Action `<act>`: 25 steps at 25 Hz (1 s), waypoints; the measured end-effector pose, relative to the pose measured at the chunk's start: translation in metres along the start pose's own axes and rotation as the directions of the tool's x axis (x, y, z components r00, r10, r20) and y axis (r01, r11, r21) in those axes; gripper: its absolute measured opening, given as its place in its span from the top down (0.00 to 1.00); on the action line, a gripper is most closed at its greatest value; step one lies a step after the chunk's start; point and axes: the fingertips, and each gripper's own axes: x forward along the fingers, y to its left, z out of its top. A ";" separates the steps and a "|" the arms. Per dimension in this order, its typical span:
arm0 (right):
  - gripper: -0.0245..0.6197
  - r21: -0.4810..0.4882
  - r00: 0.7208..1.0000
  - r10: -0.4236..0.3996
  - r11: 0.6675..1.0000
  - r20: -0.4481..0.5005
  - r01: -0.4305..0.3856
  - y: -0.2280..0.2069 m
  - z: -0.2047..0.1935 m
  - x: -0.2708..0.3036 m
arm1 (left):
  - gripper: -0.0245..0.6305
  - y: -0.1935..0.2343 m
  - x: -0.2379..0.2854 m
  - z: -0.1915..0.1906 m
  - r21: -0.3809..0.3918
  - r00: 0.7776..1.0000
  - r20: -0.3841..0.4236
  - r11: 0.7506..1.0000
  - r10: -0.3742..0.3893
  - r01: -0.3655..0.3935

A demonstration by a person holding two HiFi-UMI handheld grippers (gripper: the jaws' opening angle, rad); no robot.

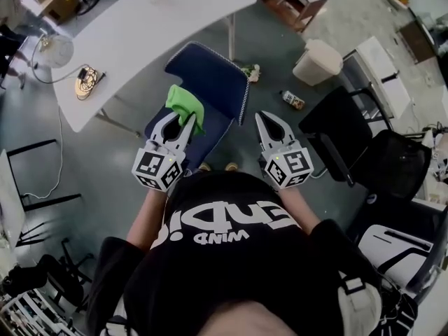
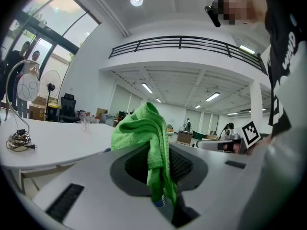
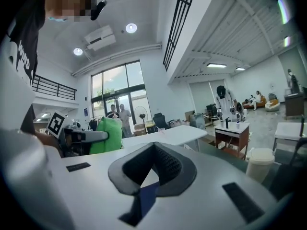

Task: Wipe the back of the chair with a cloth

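The black shirt (image 1: 231,257) fills the bottom of my head view, with both tools just past it. My left hand-held gripper (image 1: 176,123) is clamped on the green cloth (image 1: 185,103), which bunches up above its jaws. It hangs over the seat, in front of the lower left of the navy chair back (image 1: 210,72); I cannot tell whether they touch. My right hand-held gripper (image 1: 268,123) is closed on nothing, beside the chair's right edge. I judge the cloth is ready and the wiping is mostly or wholly still to do.
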 end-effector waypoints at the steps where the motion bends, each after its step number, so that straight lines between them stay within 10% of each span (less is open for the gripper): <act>1: 0.97 -0.002 1.000 -0.010 1.000 0.002 0.010 -0.003 0.000 -0.003 | 0.86 0.001 -0.004 0.000 0.015 1.000 0.005 1.000 0.015 -0.015; 25: 0.97 -0.003 0.998 -0.057 0.998 -0.022 0.057 -0.006 -0.034 -0.007 | 0.86 0.035 -0.045 -0.032 -0.020 0.982 0.031 0.983 0.184 -0.183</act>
